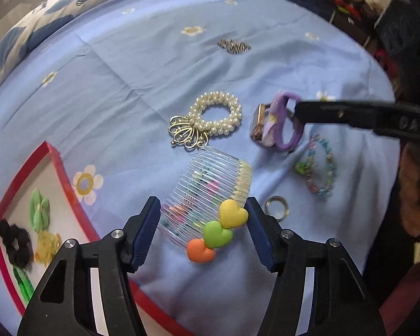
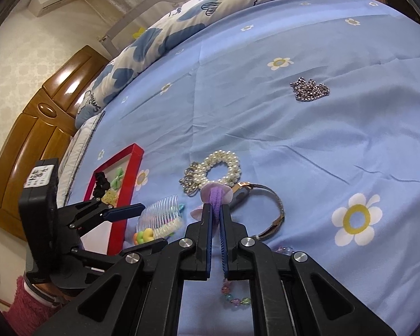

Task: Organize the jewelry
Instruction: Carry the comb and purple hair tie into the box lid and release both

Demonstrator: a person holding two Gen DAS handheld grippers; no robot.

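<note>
My left gripper point(image 1: 203, 210) is open around a clear hair comb point(image 1: 207, 184) and a clip of three hearts point(image 1: 218, 231), yellow, green and orange, on the blue bedsheet. My right gripper point(image 2: 216, 205) is shut on a purple hair tie point(image 2: 216, 193), seen also in the left wrist view point(image 1: 287, 123), next to a wristwatch point(image 2: 266, 212). A pearl scrunchie with a gold charm point(image 1: 210, 117) lies beyond the comb. A red-rimmed tray point(image 1: 57, 165) at the left holds a green bow, a black scrunchie and a yellow clip.
A beaded bracelet point(image 1: 319, 165) and a metal ring point(image 1: 277, 207) lie right of the comb. A heap of metal chain point(image 2: 310, 88) lies farther out. A patterned quilt point(image 2: 182, 22) lies along the far side of the bed. A wooden cabinet point(image 2: 36, 128) stands left.
</note>
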